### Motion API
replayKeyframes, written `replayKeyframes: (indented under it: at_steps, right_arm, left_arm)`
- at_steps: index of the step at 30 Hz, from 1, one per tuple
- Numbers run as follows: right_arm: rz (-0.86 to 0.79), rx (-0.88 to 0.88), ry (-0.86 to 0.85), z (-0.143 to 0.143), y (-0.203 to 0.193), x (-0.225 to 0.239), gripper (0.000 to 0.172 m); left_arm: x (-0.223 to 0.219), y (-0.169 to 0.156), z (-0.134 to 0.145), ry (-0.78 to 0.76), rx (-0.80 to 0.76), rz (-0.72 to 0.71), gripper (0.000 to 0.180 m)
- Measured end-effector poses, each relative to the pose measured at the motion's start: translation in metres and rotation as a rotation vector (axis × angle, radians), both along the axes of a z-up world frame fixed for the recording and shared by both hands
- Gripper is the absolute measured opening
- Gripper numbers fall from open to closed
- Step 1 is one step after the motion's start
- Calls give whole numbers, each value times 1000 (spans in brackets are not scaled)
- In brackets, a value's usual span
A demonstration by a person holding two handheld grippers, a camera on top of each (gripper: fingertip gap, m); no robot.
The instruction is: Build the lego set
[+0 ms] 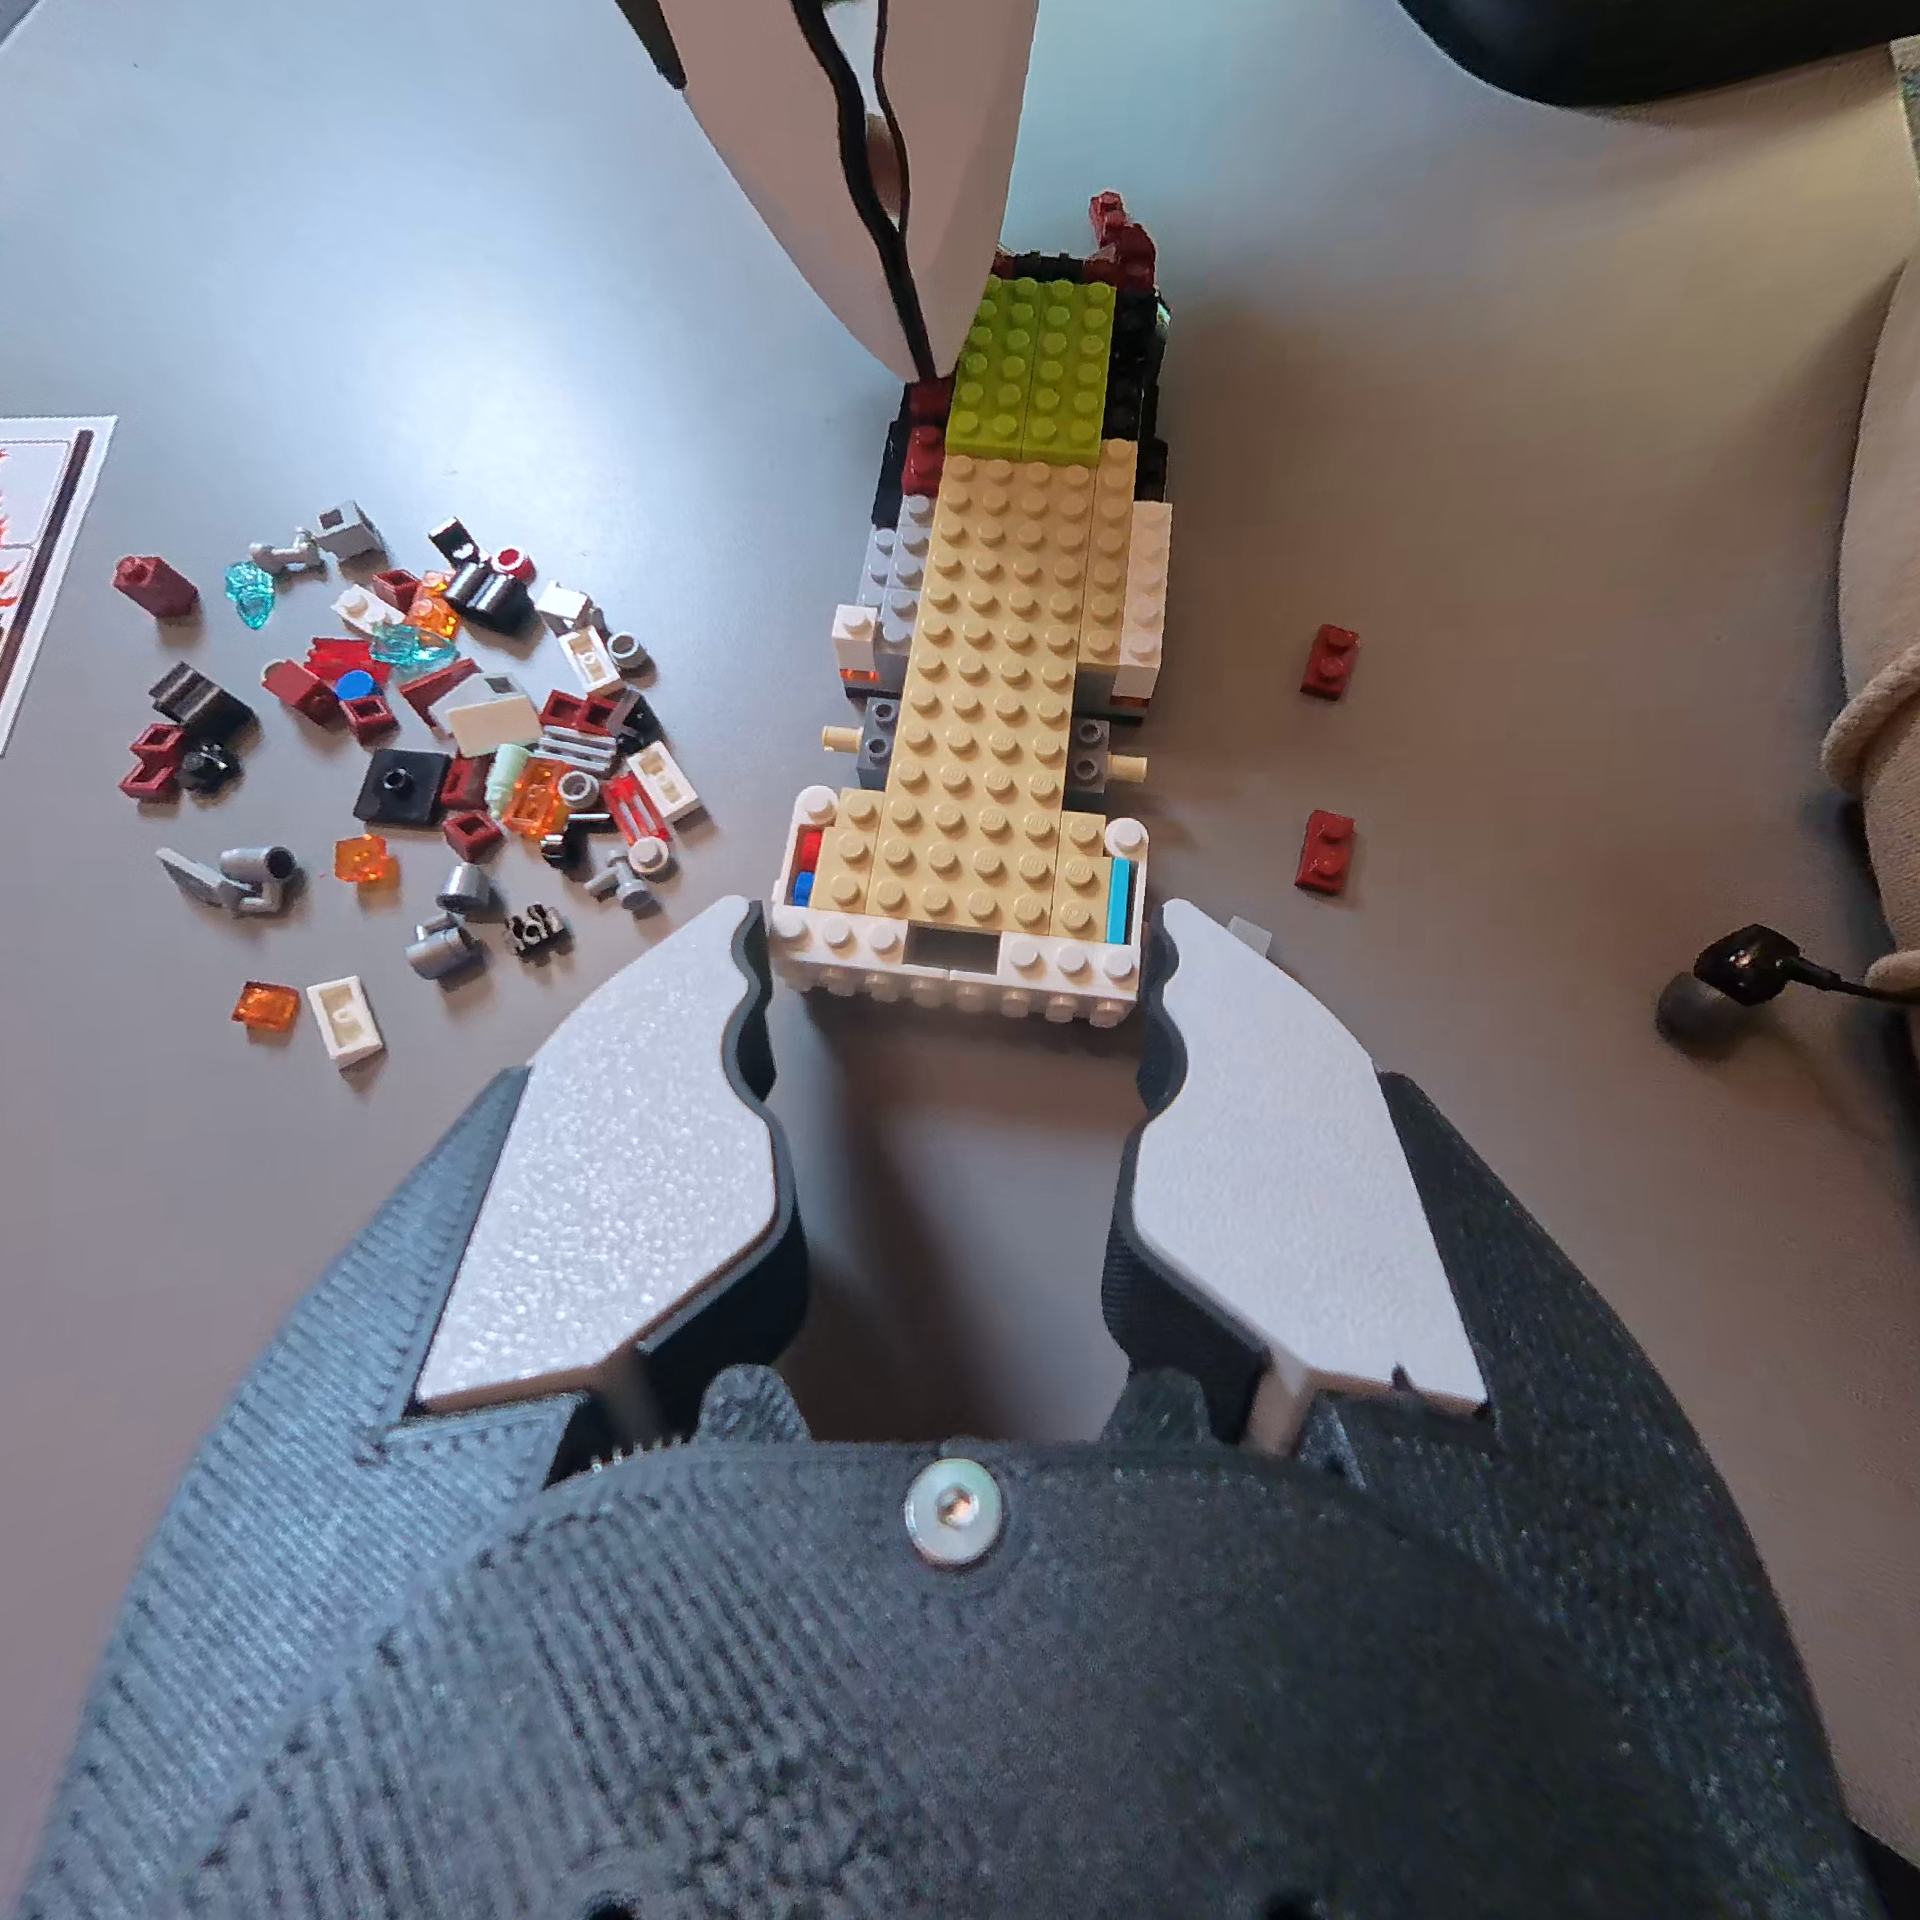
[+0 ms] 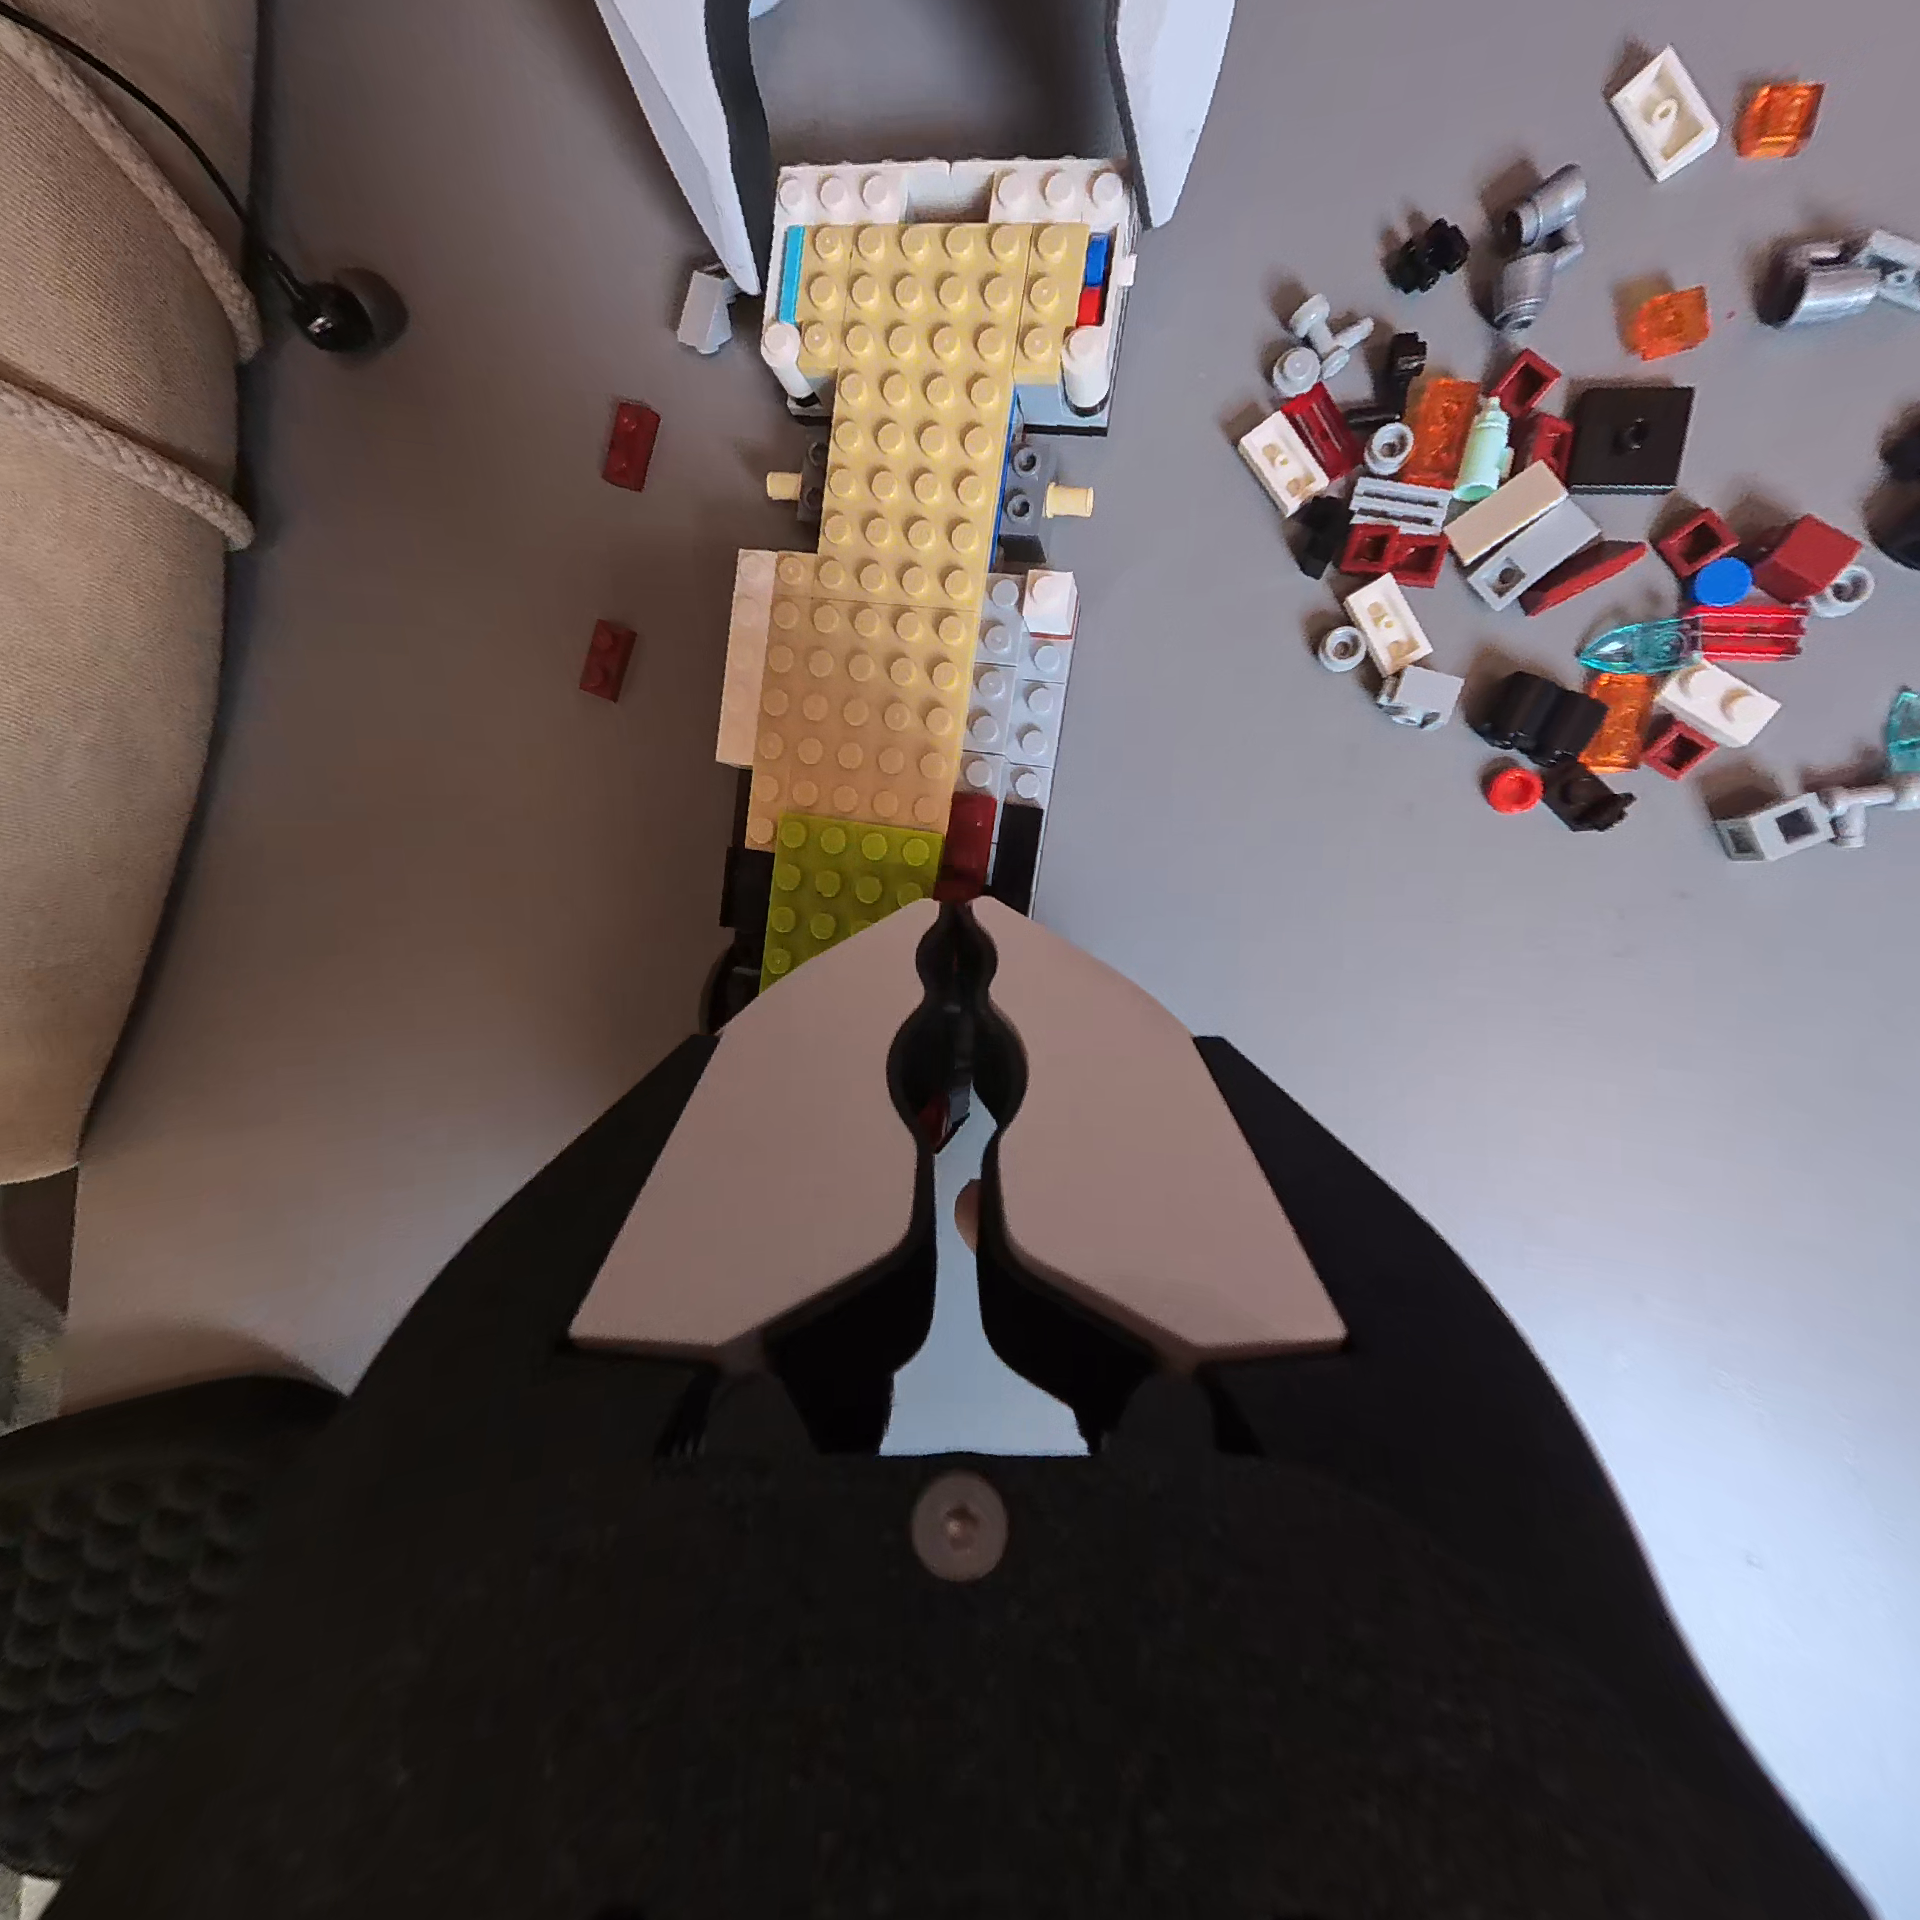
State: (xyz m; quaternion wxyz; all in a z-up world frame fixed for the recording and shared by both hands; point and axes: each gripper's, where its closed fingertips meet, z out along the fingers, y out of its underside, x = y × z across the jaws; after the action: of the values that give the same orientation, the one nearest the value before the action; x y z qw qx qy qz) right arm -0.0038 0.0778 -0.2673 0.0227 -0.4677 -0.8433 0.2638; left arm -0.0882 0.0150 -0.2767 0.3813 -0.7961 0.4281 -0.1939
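A long brick model (image 1: 987, 675) with tan plates, a lime plate (image 1: 1039, 374) and a white end lies on the grey table (image 1: 520, 260). My left gripper (image 1: 956, 935) stands wide, and its two pads press the sides of the model's white end. The right wrist view shows this grip from the far side (image 2: 948, 249). My right gripper (image 2: 956, 906) is shut. Its tips rest on a dark red brick (image 2: 968, 842) set in the model (image 2: 904, 520) beside the lime plate (image 2: 842, 883). In the left wrist view the right gripper (image 1: 935, 369) comes down onto that dark red brick (image 1: 923, 457).
A pile of small loose pieces (image 1: 416, 707) lies left of the model; it also shows in the right wrist view (image 2: 1558, 540). Two dark red plates (image 1: 1328, 660) (image 1: 1325, 852) lie on the model's other side. An earbud on a cable (image 1: 1745, 966), a beige cushion (image 2: 104, 416) and a printed sheet (image 1: 42, 561) are at the edges. One gripper's finger ends stand about 12 cm off the other's.
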Motion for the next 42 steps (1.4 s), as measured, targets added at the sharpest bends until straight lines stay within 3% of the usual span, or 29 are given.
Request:
replayKeyframes:
  at_steps: [10, 23, 27, 30, 33, 42]
  right_arm:
    - [41, 145, -1, -1, 0, 2, 0]
    - [-28, 143, -39, -1, -1, 2, 0]
    - [-37, 166, 19, 0, 0, 1, 0]
    - [-152, 54, 154, 24, -5, -4, 13]
    - [-263, 57, 264, 42, -6, 4, 24]
    - [-491, 63, 289, 4, -70, 31, 21]
  left_arm:
    - [0, 0, 0, 1, -6, 6, 69]
    - [0, 1, 0, 2, -4, 13, 69]
    - [-1, 1, 0, 2, -2, 13, 69]
    - [-1, 2, 0, 1, 1, 20, 69]
    - [-1, 2, 1, 4, 3, 20, 69]
    - [-1, 1, 1, 14, 7, 19, 69]
